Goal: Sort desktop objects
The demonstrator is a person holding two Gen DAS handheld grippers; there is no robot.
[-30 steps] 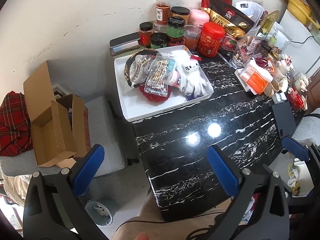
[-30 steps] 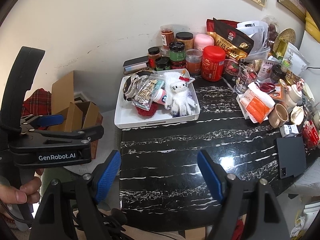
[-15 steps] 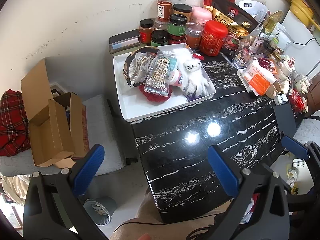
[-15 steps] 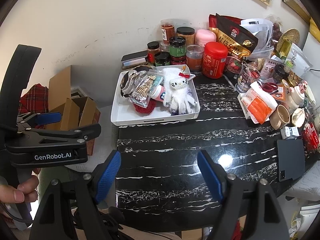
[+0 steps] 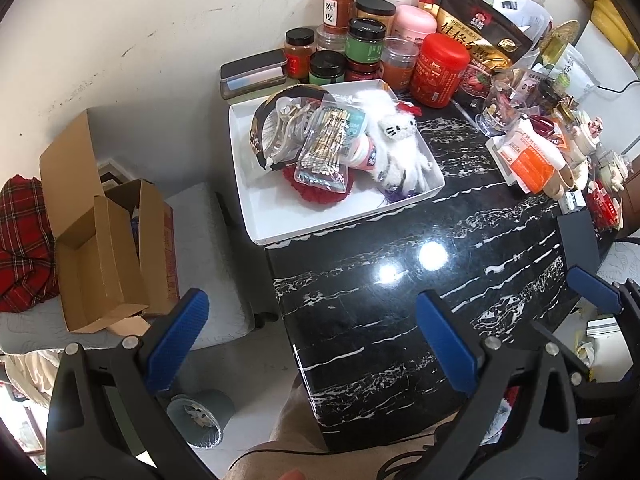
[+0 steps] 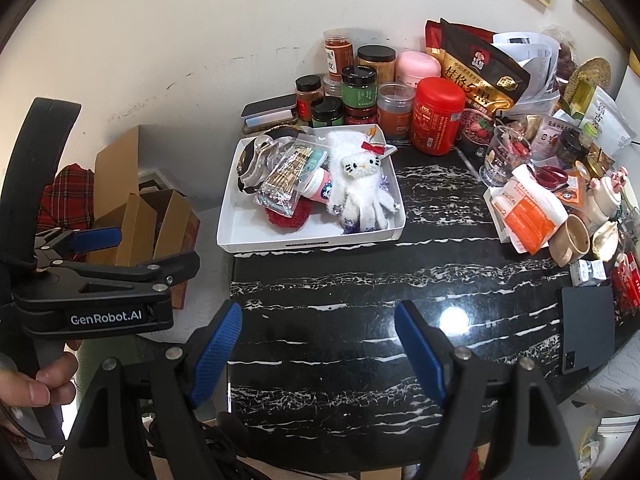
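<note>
Two claws over a black marble tabletop (image 6: pixel 320 288), both spread wide and holding nothing.

- Left claw (image 5: pixel 312 332): blue pads apart, hanging above the tabletop's near left corner and the floor beside it. In the right view it shows at far left, gripped by a hand (image 6: pixel 36 380).
- Right claw (image 6: pixel 318 344): blue pads apart, above the bare near half of the tabletop.
- White tray (image 6: pixel 304 242): at the tabletop's far left corner. Holds a white plush cat (image 6: pixel 362 188) with a red bow, a clear packet of sticks (image 6: pixel 286 180), a pink-and-white tube (image 6: pixel 318 190) partly under the packet, a red knitted piece (image 6: pixel 288 216) beneath them, and a dark headband (image 6: pixel 246 160) with clear hair clips at the left end — all heaped together, touching.
- Jars (image 6: pixel 360 88): a cluster against the wall behind the tray; a red canister (image 6: pixel 438 120) just to their right, then a dark snack bag (image 6: pixel 480 68).
- Dark case (image 6: pixel 270 114): flat, left of the jars, behind the tray.
- Right-side clutter: glass cup (image 6: pixel 502 156), orange-and-white pouch (image 6: pixel 528 208), beige mug (image 6: pixel 570 242) on its side, red scissors (image 6: pixel 552 174), small figurines — crowded close.
- Dark tablet (image 6: pixel 586 328): flat at the tabletop's right edge, well apart from the tray.
- Cardboard box (image 5: pixel 100 240): open, on a grey cushion left of the tabletop; red plaid cloth (image 5: pixel 24 248) beside it.
</note>
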